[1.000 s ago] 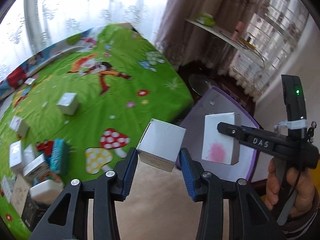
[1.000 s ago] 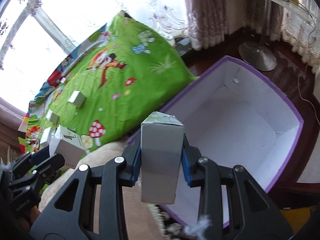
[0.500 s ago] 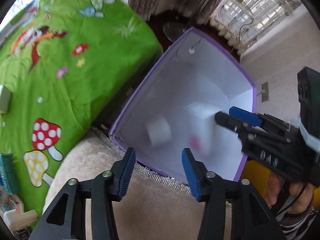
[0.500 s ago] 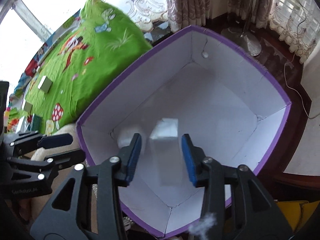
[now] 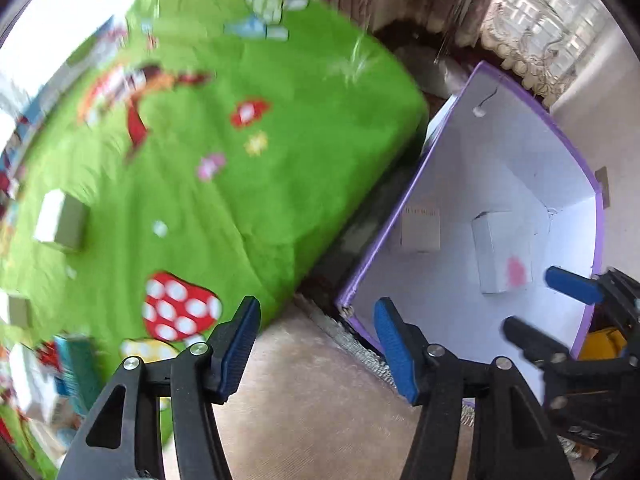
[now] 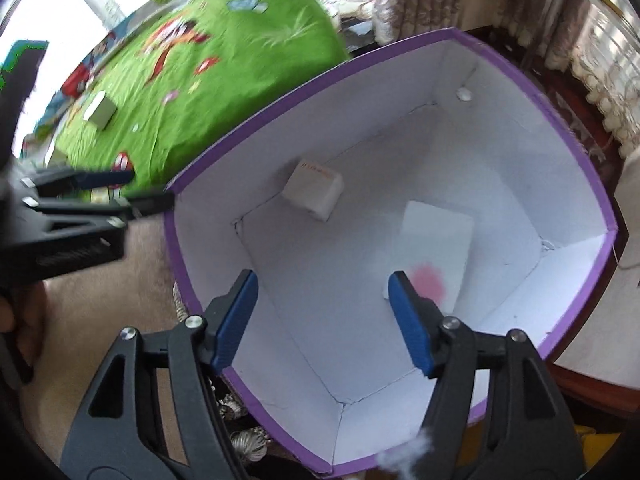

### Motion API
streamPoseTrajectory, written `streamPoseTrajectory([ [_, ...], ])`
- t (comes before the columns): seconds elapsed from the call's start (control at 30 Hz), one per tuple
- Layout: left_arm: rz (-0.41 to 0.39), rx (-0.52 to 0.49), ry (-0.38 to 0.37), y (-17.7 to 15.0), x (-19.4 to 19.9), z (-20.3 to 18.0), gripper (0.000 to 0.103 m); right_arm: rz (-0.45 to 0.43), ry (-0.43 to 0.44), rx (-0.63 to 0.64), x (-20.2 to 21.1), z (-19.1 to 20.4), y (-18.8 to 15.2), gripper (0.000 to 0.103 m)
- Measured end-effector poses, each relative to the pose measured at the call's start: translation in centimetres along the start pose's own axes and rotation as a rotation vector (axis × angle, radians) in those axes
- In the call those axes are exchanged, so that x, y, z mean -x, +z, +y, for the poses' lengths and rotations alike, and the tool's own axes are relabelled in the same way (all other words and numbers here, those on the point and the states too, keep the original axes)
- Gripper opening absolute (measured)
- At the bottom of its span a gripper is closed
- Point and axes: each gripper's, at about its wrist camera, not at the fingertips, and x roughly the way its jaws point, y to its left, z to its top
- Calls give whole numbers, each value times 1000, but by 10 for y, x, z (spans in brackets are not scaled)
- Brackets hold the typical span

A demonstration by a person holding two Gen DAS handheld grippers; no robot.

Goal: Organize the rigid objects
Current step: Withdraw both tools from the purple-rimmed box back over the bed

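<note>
your left gripper [image 5: 316, 344] has its jaws apart with nothing between them, and they have just been opening; it points down at the beige carpet [image 5: 304, 408] just beside the near corner of the purple-rimmed box [image 5: 400, 212]. your right gripper [image 6: 322, 320] also stands apart and empty, its jaws having just been opening too, and it hangs over the white inside of the box [image 6: 532, 92].

two cartons lie on the floor of that box, apart from each other. the small white cube carton [image 6: 314, 194] sits tilted against the wall nearest the bed, red lettering on its upper face. the flat white carton with the pink blotch [image 6: 434, 250] lies nearer the middle, just past your right gripper's blue pads [image 6: 236, 314]. in the left view you see the same pair: the cube carton [image 5: 420, 230] by the wall and the pink-marked one [image 5: 502, 256] next to it.

the bed with the green mushroom-print cover [image 5: 240, 184] stands beside the box. one pale carton [image 5: 60, 226] lies alone on the cover, and a blurred cluster of others [image 5: 48, 368] sits at its near edge.
</note>
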Motion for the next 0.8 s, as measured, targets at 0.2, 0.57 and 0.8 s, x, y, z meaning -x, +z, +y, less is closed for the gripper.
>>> streamPoseTrajectory([
  [0.2, -20, -122, 188, -1, -11, -16, 62, 21, -12, 133, -6, 30, 1, 71],
  [0.57, -104, -15, 387, 6, -1, 25, 65, 2, 33, 151, 7, 37, 6, 73],
  [0.8, -312, 1, 239, -22, 78, 16, 65, -85, -23, 222, 35, 61, 14, 73],
])
